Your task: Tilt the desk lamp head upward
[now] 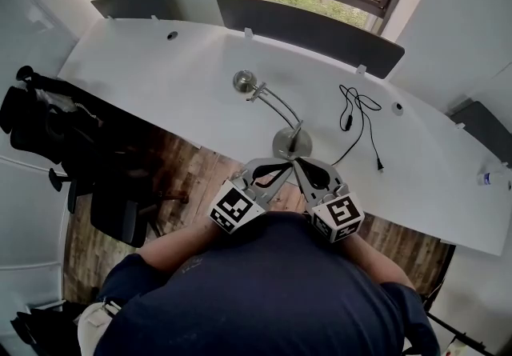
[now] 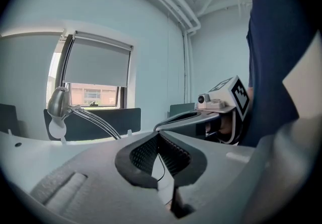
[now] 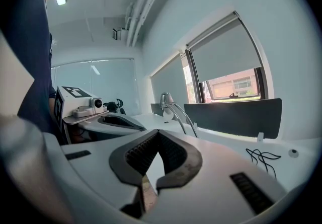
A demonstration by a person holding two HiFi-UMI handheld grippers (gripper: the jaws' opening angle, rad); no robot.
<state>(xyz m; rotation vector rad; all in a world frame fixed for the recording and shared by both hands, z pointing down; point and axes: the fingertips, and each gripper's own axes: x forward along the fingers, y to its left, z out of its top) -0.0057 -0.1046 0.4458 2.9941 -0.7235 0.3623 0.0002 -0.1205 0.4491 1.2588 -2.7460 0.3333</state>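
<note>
A: Head view first. Where is the small, rounded, brushed-metal lamp head in relation to the round metal lamp base?

B: Beyond the base and off to its left, on the white curved desk. The thin, arched twin-rod neck runs between them, so the lamp's long axis slants away from the person and leftward. A loose black cable lies to the right of the base.

A: And the tools?

B: The left gripper and the right gripper both sit just on the near side of the base, their tips angled in toward each other. The left one is on the head's side, so I judge it has the shorter reach.

A: Left gripper view?

B: The left gripper's jaws are pressed together with nothing between them. The lamp head is far off to the left and above the tips.

A: Right gripper view?

B: Its jaws meet too, and they're empty. The lamp head is ahead, well beyond the tips, and the left gripper crosses in from the left.
</note>
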